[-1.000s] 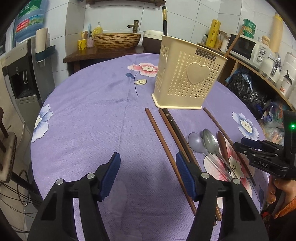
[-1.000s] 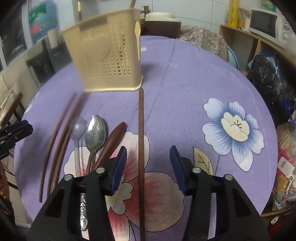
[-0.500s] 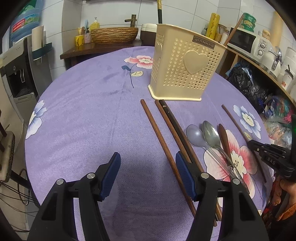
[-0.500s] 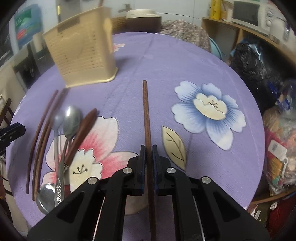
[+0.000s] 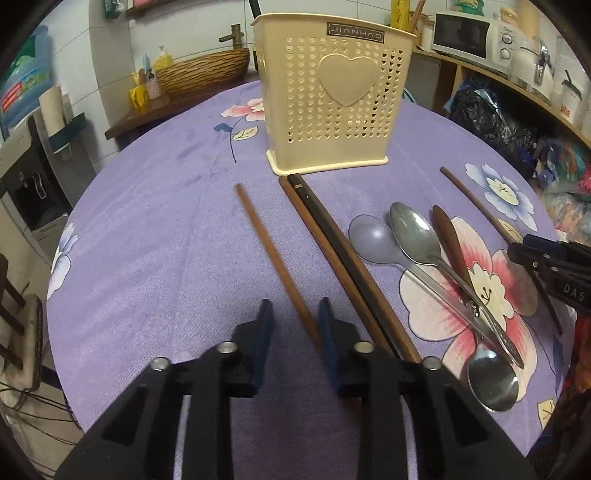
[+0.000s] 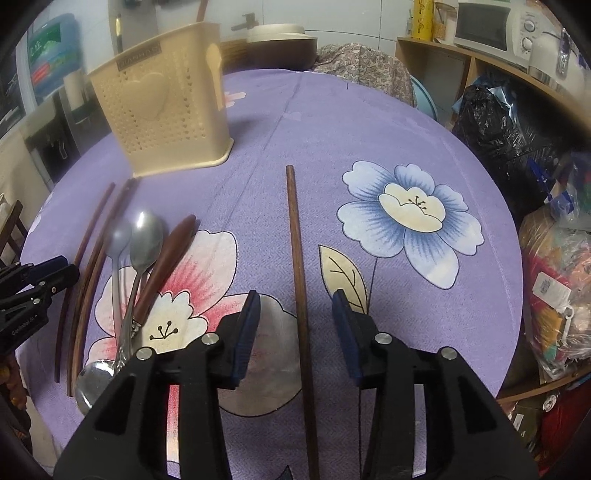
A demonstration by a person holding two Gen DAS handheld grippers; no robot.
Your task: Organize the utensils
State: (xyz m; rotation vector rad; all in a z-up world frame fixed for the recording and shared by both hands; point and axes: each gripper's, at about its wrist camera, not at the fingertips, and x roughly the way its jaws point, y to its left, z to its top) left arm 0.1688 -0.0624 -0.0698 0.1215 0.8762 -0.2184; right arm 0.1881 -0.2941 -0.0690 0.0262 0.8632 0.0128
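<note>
A cream perforated utensil holder (image 5: 328,96) stands upright on the purple flowered tablecloth (image 5: 159,221); it also shows in the right wrist view (image 6: 166,114). My left gripper (image 5: 293,325) is open, its jaws around the near end of a brown chopstick (image 5: 269,251) lying on the cloth. Two more chopsticks (image 5: 332,243), a plastic spoon (image 5: 373,240), a metal spoon (image 5: 417,236) and a brown-handled utensil (image 5: 450,243) lie to its right. My right gripper (image 6: 293,314) is open, with a dark chopstick (image 6: 295,236) lying between its jaws.
A second metal spoon (image 5: 491,380) lies near the table's front edge. A woven basket (image 5: 203,70) and a microwave (image 5: 469,33) stand on shelves behind the table. Black bags (image 6: 495,125) and clutter sit past the table's right edge.
My left gripper has narrowed and moved right, straddling the leftmost chopstick. My right gripper closed on the dark chopstick half a second ago and has now opened; the chopstick lies shifted away from the holder.
</note>
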